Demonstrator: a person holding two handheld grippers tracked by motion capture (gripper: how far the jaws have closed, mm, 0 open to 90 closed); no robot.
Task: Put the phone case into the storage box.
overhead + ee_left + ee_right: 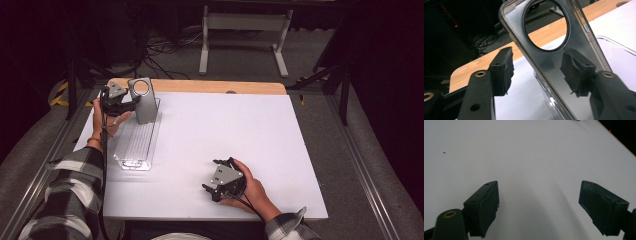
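Note:
A translucent grey phone case with a large round cut-out stands upright at the far end of a clear plastic tray on the left of the white table. My left gripper reaches it from the left. In the left gripper view the case rises between the jaws, tilted. The left pad stands apart from it, and the right pad lies close against its face. Near the front edge, my right gripper rests open over bare table, with nothing between its jaws.
A wooden strip borders the table's far edge. The tray's rim shows behind the case. Beyond the table, cables and a white frame's legs stand on the floor. Bare white surface lies between the two hands.

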